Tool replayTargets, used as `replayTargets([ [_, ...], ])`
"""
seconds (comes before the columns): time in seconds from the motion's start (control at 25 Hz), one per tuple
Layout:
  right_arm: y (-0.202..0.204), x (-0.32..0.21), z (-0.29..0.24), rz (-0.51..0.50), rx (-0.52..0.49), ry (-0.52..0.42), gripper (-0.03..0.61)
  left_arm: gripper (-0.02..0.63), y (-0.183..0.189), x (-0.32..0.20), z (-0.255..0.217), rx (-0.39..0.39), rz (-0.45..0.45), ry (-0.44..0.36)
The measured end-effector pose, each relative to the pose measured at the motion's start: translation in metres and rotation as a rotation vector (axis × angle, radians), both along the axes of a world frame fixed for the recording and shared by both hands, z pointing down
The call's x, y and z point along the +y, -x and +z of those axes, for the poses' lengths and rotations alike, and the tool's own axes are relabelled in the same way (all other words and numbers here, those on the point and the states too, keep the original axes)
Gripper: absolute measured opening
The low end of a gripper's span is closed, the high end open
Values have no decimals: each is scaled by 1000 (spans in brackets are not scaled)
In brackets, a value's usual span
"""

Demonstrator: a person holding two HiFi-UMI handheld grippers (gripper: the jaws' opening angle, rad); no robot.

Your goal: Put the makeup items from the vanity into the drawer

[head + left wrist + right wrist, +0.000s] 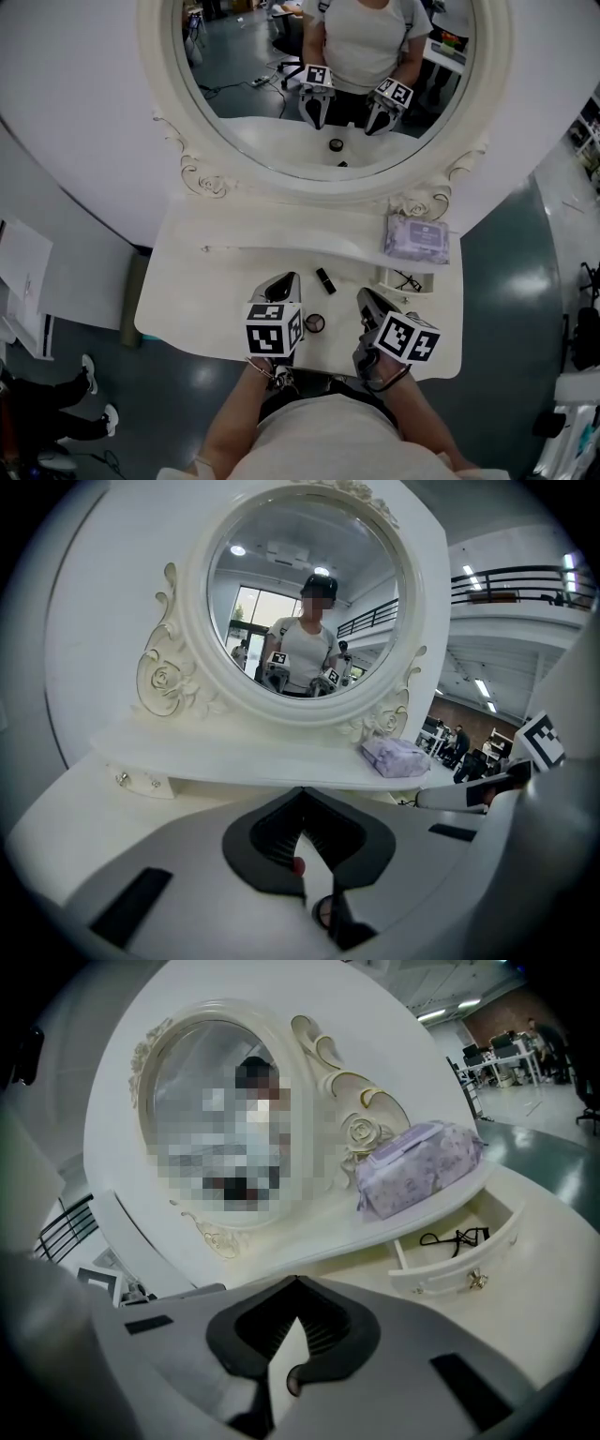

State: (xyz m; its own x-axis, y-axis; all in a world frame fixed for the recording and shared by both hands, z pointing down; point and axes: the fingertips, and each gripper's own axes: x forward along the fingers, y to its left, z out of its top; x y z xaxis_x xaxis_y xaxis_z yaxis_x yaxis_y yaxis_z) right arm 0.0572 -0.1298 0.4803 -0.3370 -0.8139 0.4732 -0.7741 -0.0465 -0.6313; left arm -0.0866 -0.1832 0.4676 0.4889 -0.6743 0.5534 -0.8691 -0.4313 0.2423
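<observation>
On the white vanity top (187, 300), a black lipstick (325, 279) lies between my two grippers. A small round compact (315, 322) sits nearer the front edge. My left gripper (289, 279) hangs just left of the lipstick, jaws shut and empty. My right gripper (365, 297) hovers to the right, also shut with nothing held. In the left gripper view the closed jaws (302, 797) hide most of the compact (324, 912). At the right, the small drawer (384, 279) stands open; the right gripper view shows a thin black item (456, 1237) inside the drawer (469, 1277).
A purple wipes pack (416, 238) lies on the raised shelf (281, 246) above the drawer, also in the right gripper view (417, 1166). The oval mirror (323, 94) rises behind. Grey floor surrounds the vanity; a person's feet (94, 394) stand at far left.
</observation>
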Motion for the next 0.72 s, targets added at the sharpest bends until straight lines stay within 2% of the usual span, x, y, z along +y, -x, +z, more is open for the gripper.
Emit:
replayTargets([
  [0.32,1,2,2,4,4,9,17,11,0,5,6,14,22,31],
  [0.48,3,6,7,3,7,26,17,11,0,16,19,9,46,68],
  [0.72,8,17,21,6,12,76,17,17,-2,36,40,51,98,133],
])
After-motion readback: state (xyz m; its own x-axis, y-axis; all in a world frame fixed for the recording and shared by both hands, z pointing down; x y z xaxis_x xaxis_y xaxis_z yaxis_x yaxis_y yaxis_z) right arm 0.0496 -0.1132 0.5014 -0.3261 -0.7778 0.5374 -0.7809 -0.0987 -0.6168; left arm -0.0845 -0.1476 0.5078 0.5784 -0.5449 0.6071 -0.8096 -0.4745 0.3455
